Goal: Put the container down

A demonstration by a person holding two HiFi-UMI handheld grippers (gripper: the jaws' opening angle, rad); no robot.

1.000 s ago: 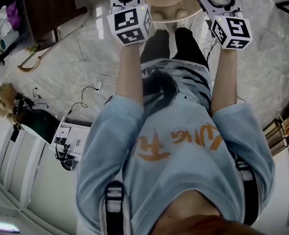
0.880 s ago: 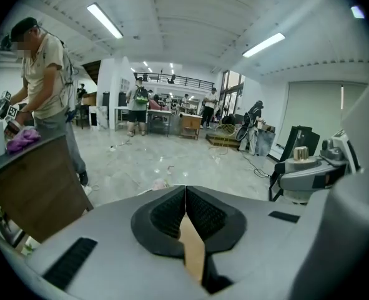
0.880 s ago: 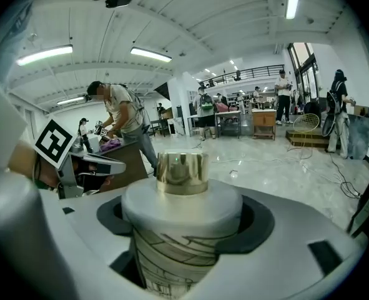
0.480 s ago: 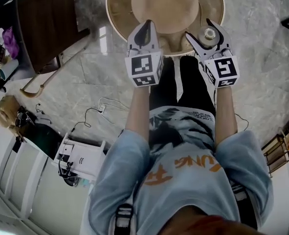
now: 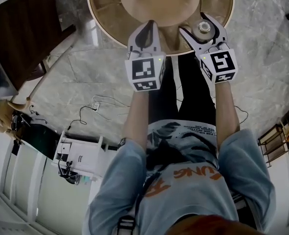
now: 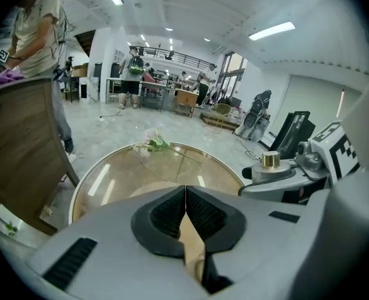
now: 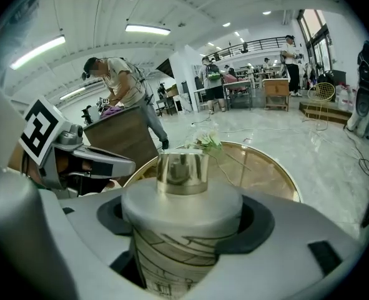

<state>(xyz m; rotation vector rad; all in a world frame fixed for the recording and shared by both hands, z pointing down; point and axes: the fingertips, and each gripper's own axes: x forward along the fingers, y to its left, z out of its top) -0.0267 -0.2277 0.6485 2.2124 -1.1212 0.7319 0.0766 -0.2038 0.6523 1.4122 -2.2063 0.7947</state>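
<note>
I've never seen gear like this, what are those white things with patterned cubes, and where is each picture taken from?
They are hand-held two-jaw grippers, one per hand; the cubes belong to them. One picture looks down from the person's head; the others look along each gripper's jaws. The left gripper is shut, empty. The right gripper holds a patterned container with a gold knob, over a round glass table bearing a flower sprig.

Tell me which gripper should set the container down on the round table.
Right. The right gripper has its fingers shut on the container, over the near edge of the round table. The left gripper is shut on nothing.
</note>
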